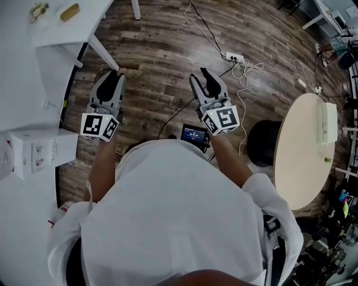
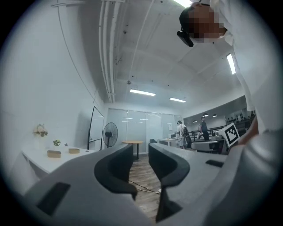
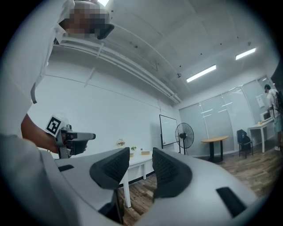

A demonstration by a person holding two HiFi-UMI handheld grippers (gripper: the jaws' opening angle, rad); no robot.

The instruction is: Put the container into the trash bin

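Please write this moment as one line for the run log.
left gripper: open, empty | right gripper: open, empty | both: held level above wood floor

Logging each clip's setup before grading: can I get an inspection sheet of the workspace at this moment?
Surface: wooden floor below the grippers; white table upper left, round table right.
Job's things: no container seen; black round object by the round table may be the bin, cannot tell.
Clutter: tan block and small ornament on the white table; white object on the round table.
Grippers: left gripper and right gripper both open, nothing between the jaws.
Cables: power strip and loose white cables on the floor.
Surroundings: standing fan, whiteboard, two people far off.
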